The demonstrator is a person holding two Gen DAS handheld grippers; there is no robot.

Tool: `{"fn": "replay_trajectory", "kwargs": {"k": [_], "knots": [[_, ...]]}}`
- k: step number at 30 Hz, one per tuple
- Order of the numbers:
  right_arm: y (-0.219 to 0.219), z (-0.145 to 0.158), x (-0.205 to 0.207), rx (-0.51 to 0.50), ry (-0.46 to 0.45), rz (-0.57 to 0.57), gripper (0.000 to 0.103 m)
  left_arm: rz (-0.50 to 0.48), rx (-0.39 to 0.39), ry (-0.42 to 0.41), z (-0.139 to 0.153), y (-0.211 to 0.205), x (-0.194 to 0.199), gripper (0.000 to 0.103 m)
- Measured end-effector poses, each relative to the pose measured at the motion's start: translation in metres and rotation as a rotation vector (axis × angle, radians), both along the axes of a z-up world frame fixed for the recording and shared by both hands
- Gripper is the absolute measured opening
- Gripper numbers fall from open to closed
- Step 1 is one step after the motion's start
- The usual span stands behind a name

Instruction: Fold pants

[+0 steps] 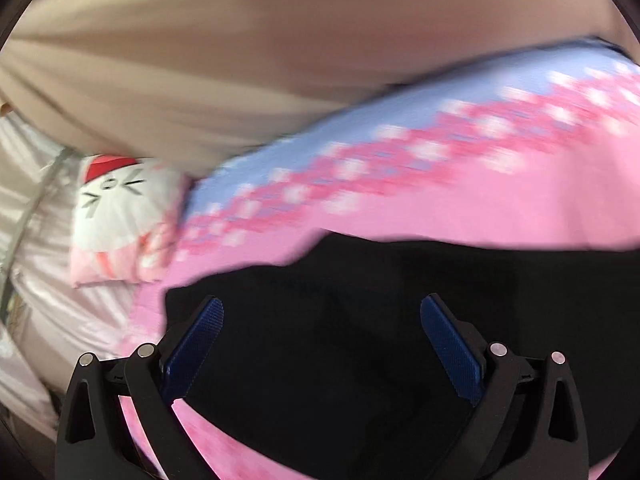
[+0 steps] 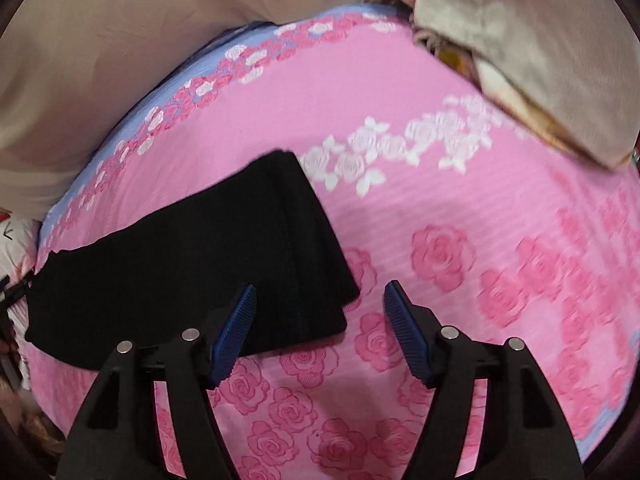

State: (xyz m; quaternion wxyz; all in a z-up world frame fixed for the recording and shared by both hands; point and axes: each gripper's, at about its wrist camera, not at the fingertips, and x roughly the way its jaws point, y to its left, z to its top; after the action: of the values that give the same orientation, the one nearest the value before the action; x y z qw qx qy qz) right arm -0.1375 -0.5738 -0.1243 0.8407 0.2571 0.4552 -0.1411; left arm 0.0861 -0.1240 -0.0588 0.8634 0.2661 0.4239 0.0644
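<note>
The black pants [image 2: 192, 264] are lying folded on the pink rose-patterned bedspread [image 2: 440, 208]. The left gripper [image 1: 322, 308] is hovering over them with its fingers spread, holding nothing. The right gripper [image 2: 320, 296] is hanging spread at their folded end, also gripping nothing, near a cat-face pillow [image 1: 116, 216]

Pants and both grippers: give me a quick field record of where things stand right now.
pants: black, lying flat on the pink rose bedspread, folded into a long band with stacked layers at the end nearest the right gripper
left gripper: open, over the pants, holding nothing
right gripper: open, at the folded end, holding nothing
left view: motion-blurred
surroundings: beige curtain behind the bed; cartoon-face pillow beside the bedspread
</note>
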Motion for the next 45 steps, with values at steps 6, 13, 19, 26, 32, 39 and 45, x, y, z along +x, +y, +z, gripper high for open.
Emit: {"fn": "replay_trajectory", "kwargs": {"k": [6,13,19,26,32,39,45], "knots": [[0.000,-0.001,0.015,-0.010,-0.080,0.063,0.048,-0.165,0.016,0.098,-0.030,-0.072,-0.061,0.098],[-0.015,0.000,0.018,0.105,-0.125,0.112,0.018,-0.234,0.067,0.124,-0.047,-0.098,-0.083,0.098],[-0.005,0.029,0.021,0.243,-0.203,0.064,0.016,-0.261,0.104,0.164,-0.068,-0.100,-0.086,0.098],[0.103,0.111,0.085,0.335,-0.275,0.275,0.016,-0.230,0.008,0.196,-0.055,-0.078,-0.077,0.098],[0.233,0.132,0.167,0.337,-0.247,0.492,0.016,-0.131,-0.084,0.189,-0.029,0.002,-0.068,0.098],[0.386,0.089,0.241,0.273,-0.089,0.694,0.016,-0.021,-0.073,0.184,-0.025,0.115,-0.054,0.098],[0.453,0.031,0.247,0.232,0.041,0.722,0.016,0.015,-0.082,0.193,-0.028,0.188,-0.046,0.098]]}}
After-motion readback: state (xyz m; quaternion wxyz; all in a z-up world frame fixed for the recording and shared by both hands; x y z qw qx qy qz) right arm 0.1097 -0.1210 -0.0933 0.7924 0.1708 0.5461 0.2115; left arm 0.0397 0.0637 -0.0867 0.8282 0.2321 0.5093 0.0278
